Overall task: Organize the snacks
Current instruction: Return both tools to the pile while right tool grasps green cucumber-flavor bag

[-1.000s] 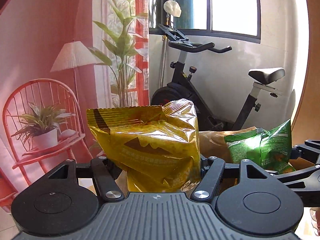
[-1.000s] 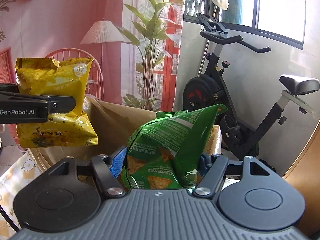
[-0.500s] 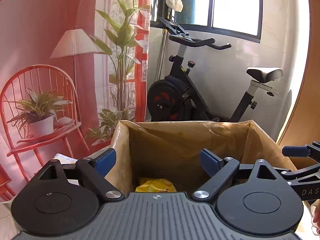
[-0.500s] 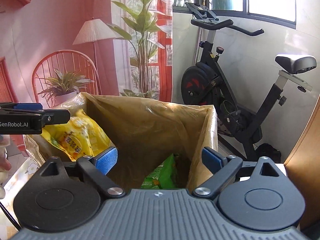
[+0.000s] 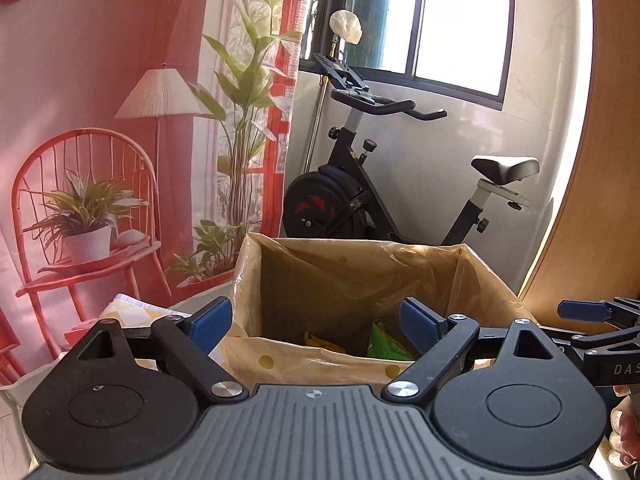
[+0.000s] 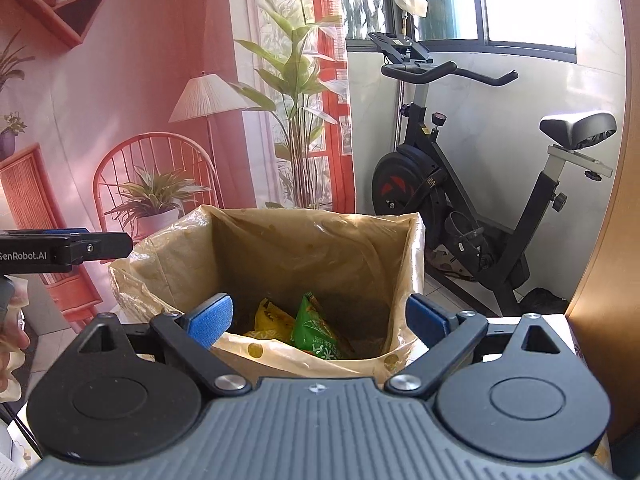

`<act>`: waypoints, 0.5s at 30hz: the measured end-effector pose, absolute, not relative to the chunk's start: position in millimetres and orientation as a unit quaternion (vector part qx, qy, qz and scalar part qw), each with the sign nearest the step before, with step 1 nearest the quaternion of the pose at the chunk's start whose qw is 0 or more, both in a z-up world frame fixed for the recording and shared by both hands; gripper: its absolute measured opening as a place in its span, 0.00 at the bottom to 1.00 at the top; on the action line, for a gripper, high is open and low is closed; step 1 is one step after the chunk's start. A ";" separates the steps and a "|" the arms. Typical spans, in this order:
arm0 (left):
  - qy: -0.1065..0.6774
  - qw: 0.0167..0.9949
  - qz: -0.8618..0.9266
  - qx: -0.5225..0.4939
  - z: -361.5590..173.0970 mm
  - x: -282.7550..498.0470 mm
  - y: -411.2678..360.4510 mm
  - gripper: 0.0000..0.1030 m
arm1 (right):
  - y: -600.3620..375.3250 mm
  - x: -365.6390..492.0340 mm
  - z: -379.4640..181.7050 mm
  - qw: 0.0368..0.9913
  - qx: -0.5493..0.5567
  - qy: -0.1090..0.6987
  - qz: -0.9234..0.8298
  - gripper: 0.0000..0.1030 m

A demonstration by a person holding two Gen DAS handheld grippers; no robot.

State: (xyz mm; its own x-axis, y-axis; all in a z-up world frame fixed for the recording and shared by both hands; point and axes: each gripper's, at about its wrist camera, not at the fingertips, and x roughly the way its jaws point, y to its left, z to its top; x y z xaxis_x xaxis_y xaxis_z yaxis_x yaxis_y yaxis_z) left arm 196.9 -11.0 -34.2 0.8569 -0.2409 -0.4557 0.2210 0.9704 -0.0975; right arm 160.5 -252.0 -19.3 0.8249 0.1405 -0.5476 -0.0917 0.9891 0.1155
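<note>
My left claw [image 5: 316, 318] and right claw [image 6: 318, 316] have just spread wide and hold nothing. The yellow bag [image 6: 272, 320] and green bag [image 6: 316, 330] lie side by side in the lined box [image 6: 280, 240]. "GenRobot.AI" reads on the left claw's side. An exercise bike [image 6: 472, 184] stands behind.

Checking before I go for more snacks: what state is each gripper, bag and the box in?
Left gripper: open, empty.
Right gripper: open, empty.
Yellow bag: lying in the box.
Green bag: in the box, beside the yellow bag.
Box: open-topped, lined with plastic.
</note>
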 end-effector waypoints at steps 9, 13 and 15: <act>0.235 0.965 -0.117 -0.027 -47.7 145.1 10.8 0.89 | -243.2 114.8 -23.8 0.956 0.046 0.271 0.100 0.93; 0.231 0.966 -0.114 -0.030 -52.8 129.0 17.3 0.89 | -243.4 99.9 -30.7 0.956 0.057 0.269 0.101 0.93; 0.230 0.967 -0.109 -0.027 -56.6 122.9 19.2 0.89 | -244.9 94.1 -35.2 0.955 0.061 0.271 0.100 0.93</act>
